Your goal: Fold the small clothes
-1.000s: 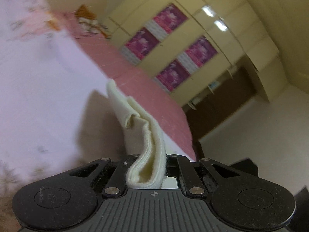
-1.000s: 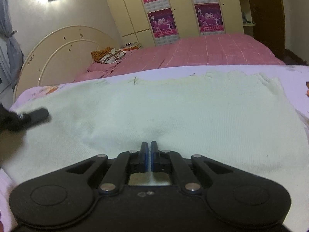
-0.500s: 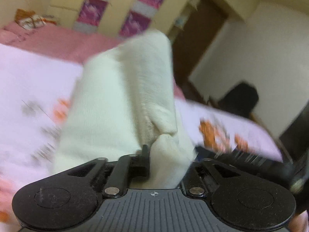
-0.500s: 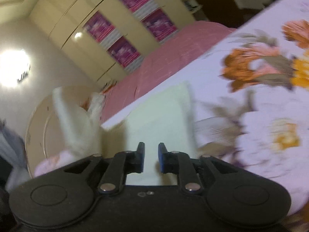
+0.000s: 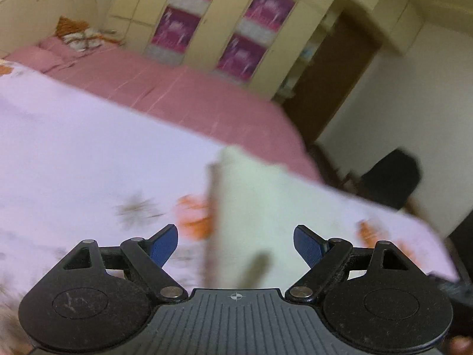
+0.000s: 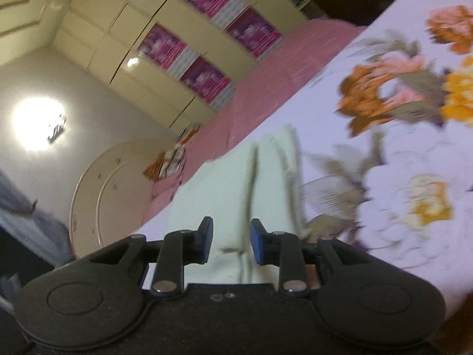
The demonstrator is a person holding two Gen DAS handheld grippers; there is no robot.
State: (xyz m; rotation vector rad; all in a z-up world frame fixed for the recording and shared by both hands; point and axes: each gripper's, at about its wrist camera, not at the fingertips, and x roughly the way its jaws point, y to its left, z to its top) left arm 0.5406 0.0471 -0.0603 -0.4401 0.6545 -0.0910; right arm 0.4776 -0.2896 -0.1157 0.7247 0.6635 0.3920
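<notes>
One cream cloth [image 5: 254,207] lies folded on the floral bedsheet [image 5: 74,153] ahead of both tongs: left tongs [image 5: 235,244] spread wide, right tongs [image 6: 231,241] partly parted, both empty.

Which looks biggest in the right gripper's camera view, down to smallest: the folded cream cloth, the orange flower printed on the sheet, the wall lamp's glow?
1. Folded cream cloth, clearly the largest, though it lies nearest the camera.
2. and 3. Orange flower and wall lamp's glow: the flower seems somewhat larger, but blur and glare leave that unsure.
</notes>
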